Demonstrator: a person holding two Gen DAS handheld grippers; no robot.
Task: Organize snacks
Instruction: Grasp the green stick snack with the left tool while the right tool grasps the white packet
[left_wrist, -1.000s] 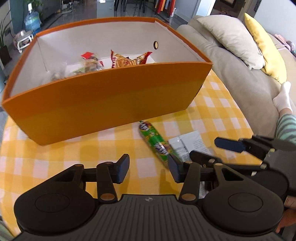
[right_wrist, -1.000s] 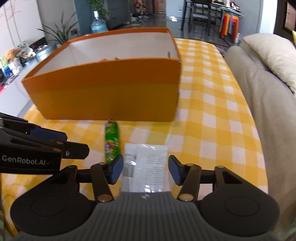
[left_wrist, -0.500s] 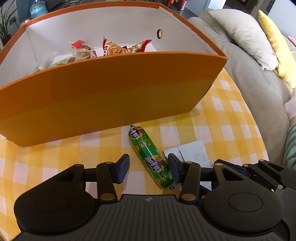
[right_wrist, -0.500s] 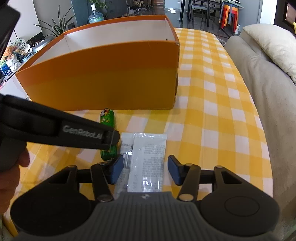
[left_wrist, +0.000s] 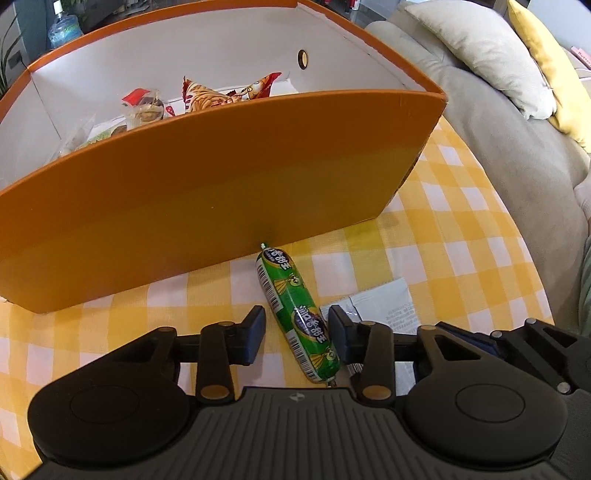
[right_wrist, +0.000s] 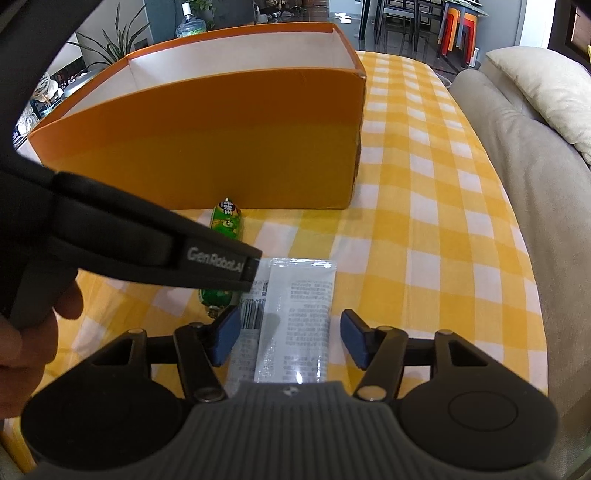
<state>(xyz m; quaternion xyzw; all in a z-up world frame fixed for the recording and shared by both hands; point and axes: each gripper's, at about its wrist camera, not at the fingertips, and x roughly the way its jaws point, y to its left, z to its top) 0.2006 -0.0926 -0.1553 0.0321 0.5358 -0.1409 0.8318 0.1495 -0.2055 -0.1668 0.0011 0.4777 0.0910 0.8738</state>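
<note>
Yellow-and-white checked tablecloth fills the lower half of both views; grey sofa with cream cushion at the right edge. Orange cardboard box, white inside, takes the upper centre of the left wrist view and the upper left of the right wrist view. Inside it, upper-centre: an orange-striped snack bag and a clear wrapped snack with red label, both low behind the front wall.

Left gripper at bottom centre, fingers apart, straddling the lower half of the green sausage stick; right pad looks to be touching or just beside the wrapper, left pad clearly apart. Sausage lies flat on the cloth, far tip just beside the box front.

Right gripper at bottom centre, fingers spread, either side of the white sachet, not pinching it. Sachet flat on the cloth, just right of the sausage. The left gripper's body crosses the left of that view, covering the sausage's middle.
</note>
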